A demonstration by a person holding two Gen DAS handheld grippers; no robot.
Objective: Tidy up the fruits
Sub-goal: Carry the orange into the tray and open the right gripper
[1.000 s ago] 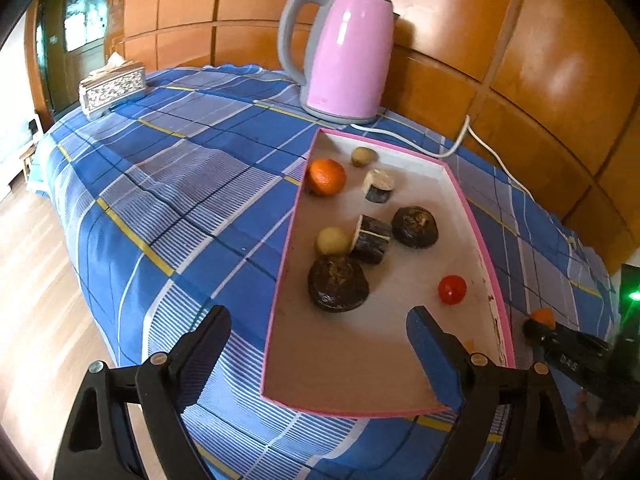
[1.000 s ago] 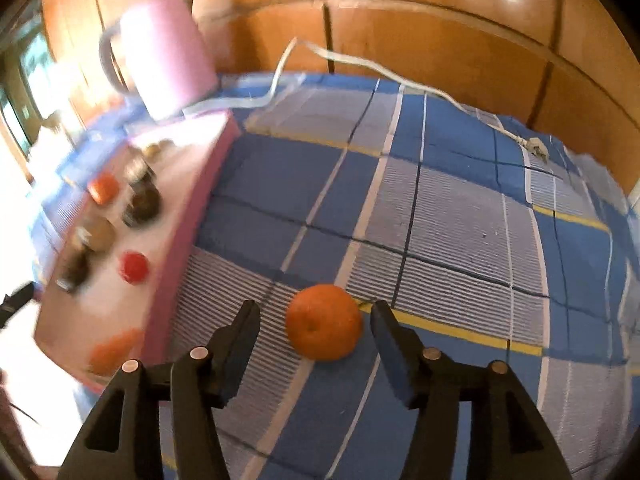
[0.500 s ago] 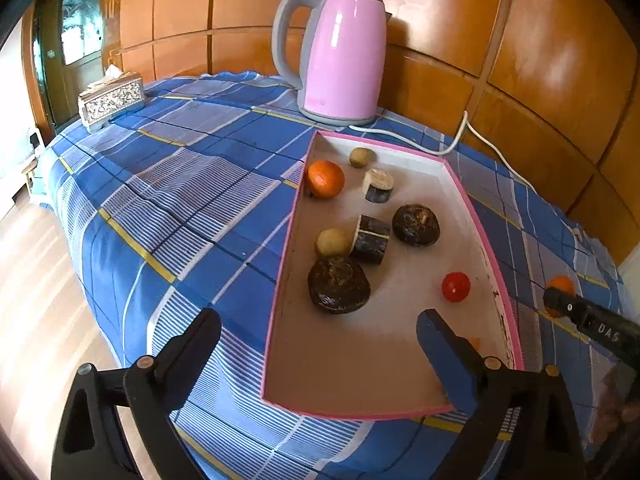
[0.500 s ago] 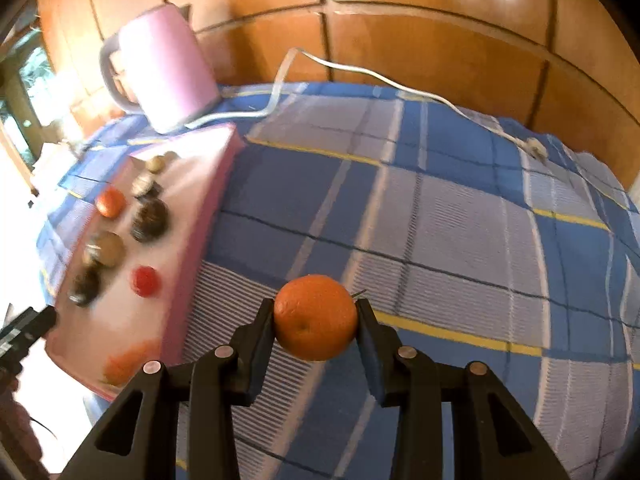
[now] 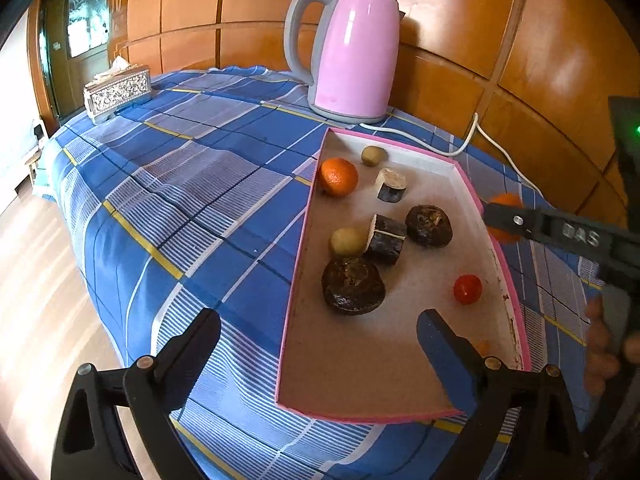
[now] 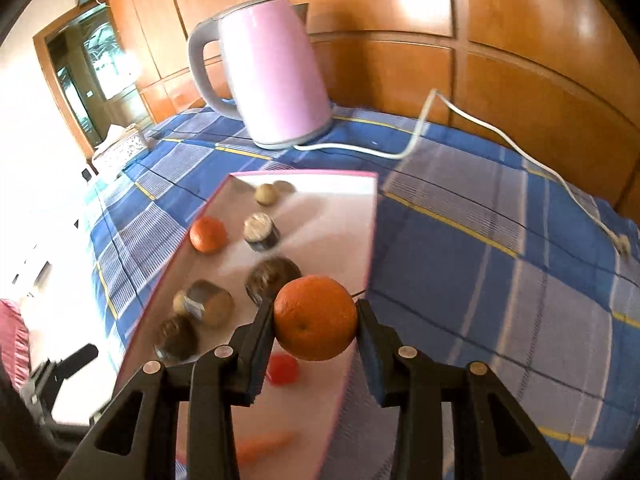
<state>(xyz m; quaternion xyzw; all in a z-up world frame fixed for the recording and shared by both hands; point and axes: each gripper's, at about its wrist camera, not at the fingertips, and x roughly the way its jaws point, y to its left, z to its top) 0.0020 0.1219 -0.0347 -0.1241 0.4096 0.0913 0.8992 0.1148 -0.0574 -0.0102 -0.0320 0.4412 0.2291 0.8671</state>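
My right gripper (image 6: 314,309) is shut on an orange (image 6: 316,320) and holds it in the air above the right rim of the pink-rimmed tray (image 6: 372,216). In the left wrist view the same orange (image 5: 506,200) shows behind a right finger (image 5: 520,220), just outside the tray (image 5: 360,368). In the tray lie a second orange (image 5: 338,176), a red tomato (image 5: 467,289), two dark round fruits (image 5: 353,286), two cut dark pieces (image 5: 386,234) and two small yellowish fruits (image 5: 347,242). My left gripper (image 5: 320,322) hangs open over the tray's near left corner with nothing between its fingers.
A pink kettle (image 5: 348,52) stands behind the tray, and its white cord (image 5: 472,140) trails right along the wood-panelled wall. A patterned tissue box (image 5: 118,92) sits at the far left corner of the blue checked cloth. The table edge drops to wooden floor on the left.
My right gripper closed on the orange, lifted it off the cloth and carried it left to the tray's rim. The left gripper's jaws widened a little and it stayed in place.
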